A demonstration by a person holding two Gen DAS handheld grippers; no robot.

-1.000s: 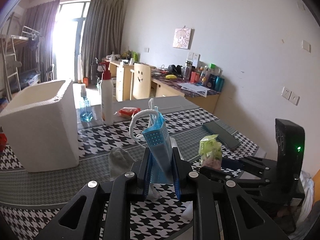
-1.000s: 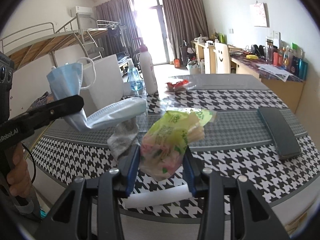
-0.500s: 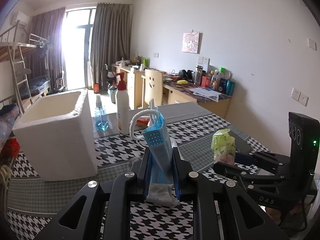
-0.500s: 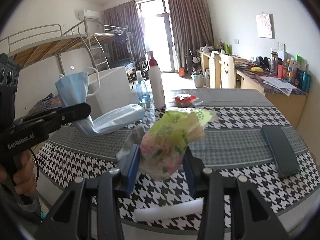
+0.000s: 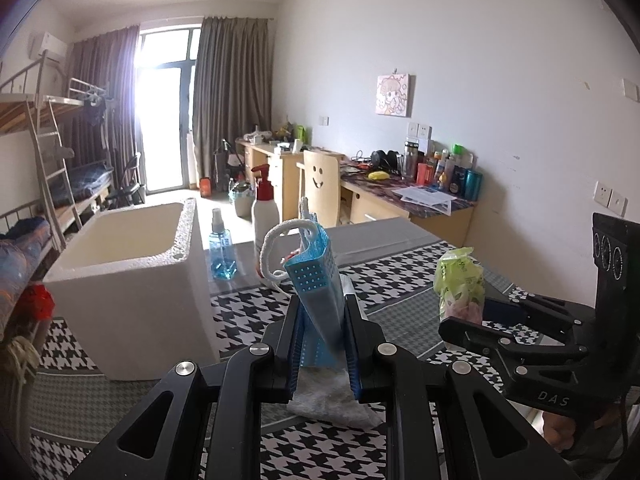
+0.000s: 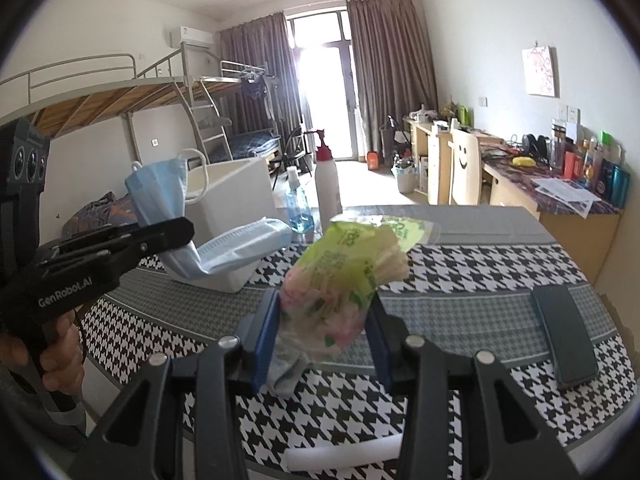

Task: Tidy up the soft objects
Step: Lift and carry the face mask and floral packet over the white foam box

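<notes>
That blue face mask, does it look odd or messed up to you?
Somewhat. The blue face mask is bent sharply where the left gripper pinches it, one half sticking up, the other sagging sideways. Nothing looks torn or spilled.

We count one blue face mask (image 5: 318, 280), one green tissue pack (image 6: 344, 272), one gray cloth (image 5: 332, 396), one foam box (image 5: 132, 280), two bottles, one dark case (image 6: 564, 332).

White foam box (image 5: 132, 280) stands open-topped at left; spray bottles (image 5: 264, 216) crowd just beside its right wall
</notes>
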